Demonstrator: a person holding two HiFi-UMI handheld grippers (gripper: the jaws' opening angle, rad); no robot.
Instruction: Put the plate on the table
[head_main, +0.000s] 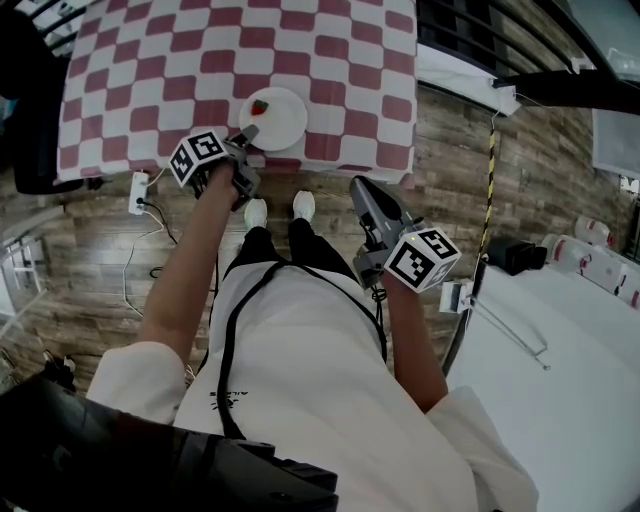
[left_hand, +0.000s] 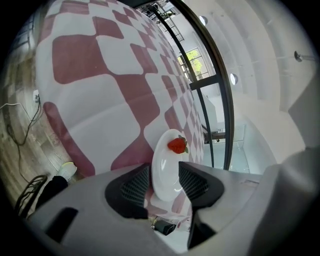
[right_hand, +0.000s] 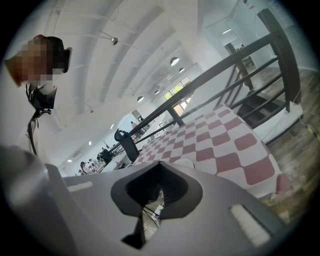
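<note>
The worktop (head_main: 200, 60), draped in a checked cloth (head_main: 330, 70), is cut off at the top of the head view. The plate's (head_main: 277, 118) near rim is covered there by the left gripper (head_main: 247, 133). In the right gripper view only a pale sliver of the plate is made out. The plate is seen lying flat on the cloth near the front edge, with a strawberry (head_main: 260, 106) on it. The left fingers (left_hand: 134, 187) are spread wide, with the plate's rim between them and unpinched. The right gripper (head_main: 360, 188) is held off the worktop, its fingers (right_hand: 137, 192) closed together on nothing.
</note>
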